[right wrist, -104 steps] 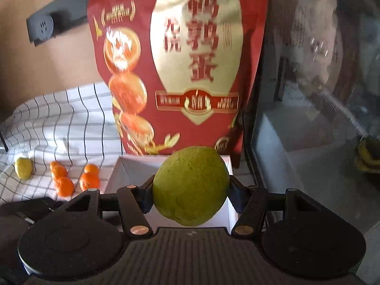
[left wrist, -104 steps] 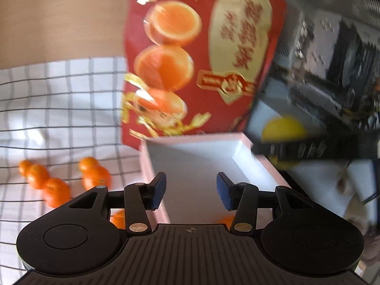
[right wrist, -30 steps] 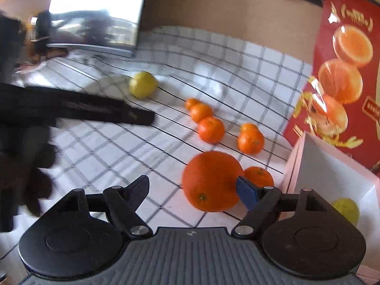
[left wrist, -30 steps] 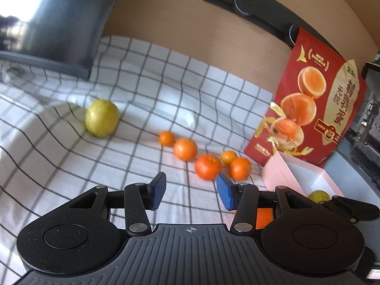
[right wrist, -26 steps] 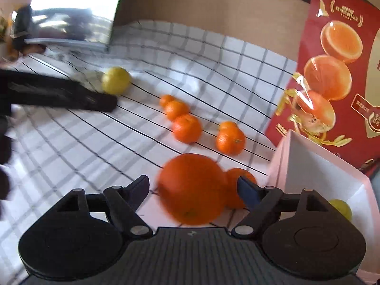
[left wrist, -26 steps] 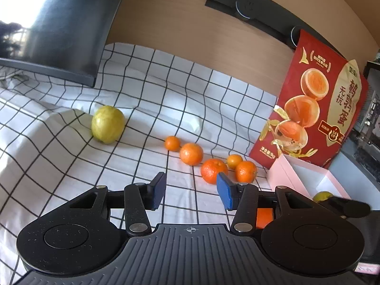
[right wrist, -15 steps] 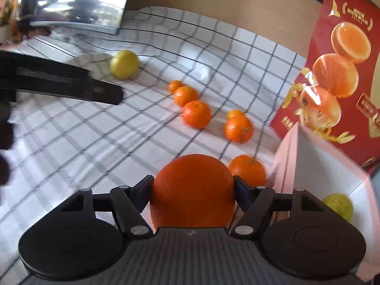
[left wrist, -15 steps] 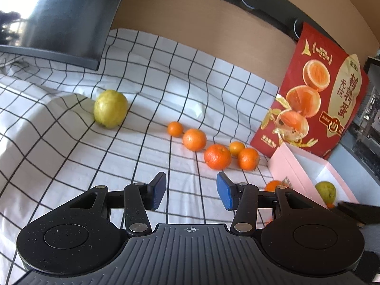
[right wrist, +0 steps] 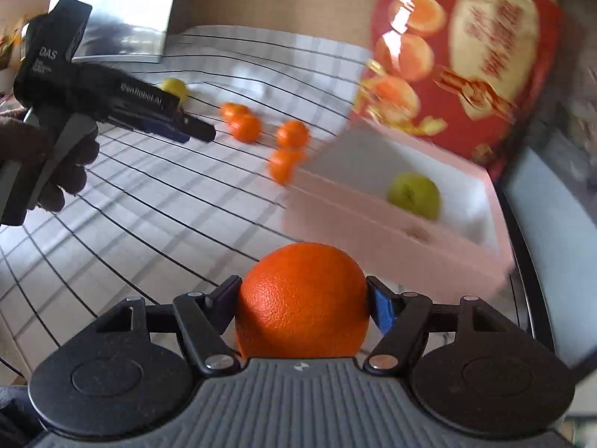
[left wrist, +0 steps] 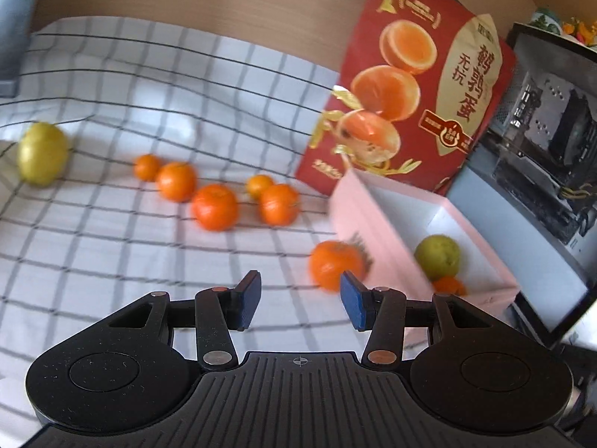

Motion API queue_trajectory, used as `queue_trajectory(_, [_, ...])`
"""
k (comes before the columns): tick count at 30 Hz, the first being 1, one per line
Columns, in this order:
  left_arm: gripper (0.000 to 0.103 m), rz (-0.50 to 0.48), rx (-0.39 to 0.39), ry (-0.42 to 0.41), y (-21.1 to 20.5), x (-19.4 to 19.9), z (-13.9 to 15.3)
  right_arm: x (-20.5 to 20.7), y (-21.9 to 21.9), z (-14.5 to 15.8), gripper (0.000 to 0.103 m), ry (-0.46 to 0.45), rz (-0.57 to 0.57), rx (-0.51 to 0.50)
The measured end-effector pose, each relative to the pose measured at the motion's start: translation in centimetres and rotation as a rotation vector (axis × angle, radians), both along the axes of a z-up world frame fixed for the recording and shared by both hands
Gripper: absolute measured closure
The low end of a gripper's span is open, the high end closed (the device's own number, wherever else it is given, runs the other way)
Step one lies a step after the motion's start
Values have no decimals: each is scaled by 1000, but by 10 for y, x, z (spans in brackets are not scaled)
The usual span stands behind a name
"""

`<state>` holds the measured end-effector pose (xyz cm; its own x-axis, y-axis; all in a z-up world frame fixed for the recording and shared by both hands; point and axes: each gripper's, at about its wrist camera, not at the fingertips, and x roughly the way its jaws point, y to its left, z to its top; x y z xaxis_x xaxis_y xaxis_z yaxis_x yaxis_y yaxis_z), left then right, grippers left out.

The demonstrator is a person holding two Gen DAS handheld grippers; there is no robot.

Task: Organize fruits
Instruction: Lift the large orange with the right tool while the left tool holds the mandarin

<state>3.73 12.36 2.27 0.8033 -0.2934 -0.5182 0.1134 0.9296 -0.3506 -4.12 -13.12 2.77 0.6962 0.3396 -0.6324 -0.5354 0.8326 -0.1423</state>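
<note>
Right gripper: jaws clenched on large orange, lower centre of right wrist view. Half a second back, same grip but tabletop cloth filled the frame; now pink box swung in at centre right, motion blur throughout. A second back, jaws wide around the orange on the cloth. So: pick done, carry under way, likely drop into box next.

Orange near-round, no real long axis. Pebbled skin faces camera; stem end not visible, so pointing direction not determinable.

Pink box long axis runs lower right to upper left in right wrist view, open top up. Inside: green fruit at far right end. Left wrist view shows same green fruit plus small orange piece just below it, against the near wall of the box.

Left gripper: jaws released, nothing between them, lower centre of its frame. View panned right versus half a second ago, box now larger at right. Seen from right wrist camera at upper left, hovering over the checked cloth.

Loose on cloth, left wrist view: one mandarin touching or just beside box's outer wall, four mandarins in a loose row at centre, yellow-green fruit far left. Red snack bag upright behind box.

Judgement: roughly a third sorted; six pieces left outside plus the one in hand.
</note>
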Motion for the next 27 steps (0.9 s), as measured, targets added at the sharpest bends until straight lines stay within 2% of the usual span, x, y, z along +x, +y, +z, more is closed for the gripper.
queue_trajectory(2, [51,18,-33,16,-10,14,3,8,-17,-4,32,31,-26,70])
queue_trajectory(4, [51,79,-64,-6,-9,26,8,13,-30,-6,32,54,-36,144])
queue_trajectory(6, [51,130,-31,-55,-4,37,13,10,-37,-5,25,-1,-49,171])
queue_trajectory(8, [52,163,19,-61,5,48,11,5,-43,-9,15,-76,-72,166])
queue_trajectory(9, [52,173,35,-56,10,52,9,3,-48,-11,14,-96,-77,182])
queue_trajectory(13, [51,199,94,-27,27,61,-6,13,-58,-13,13,-42,-78,259])
queue_trajectory(15, [51,201,113,1,31,66,-13,14,-59,-13,13,-36,-82,264])
queue_trajectory(22, [52,241,90,50,36,81,-29,8,-48,-15,11,-71,-65,207])
queue_trajectory(23, [47,255,82,59,36,84,-30,10,-48,-15,11,-71,-65,207])
queue_trajectory(27, [46,276,14,78,38,98,-31,13,-50,-16,9,-52,-71,222])
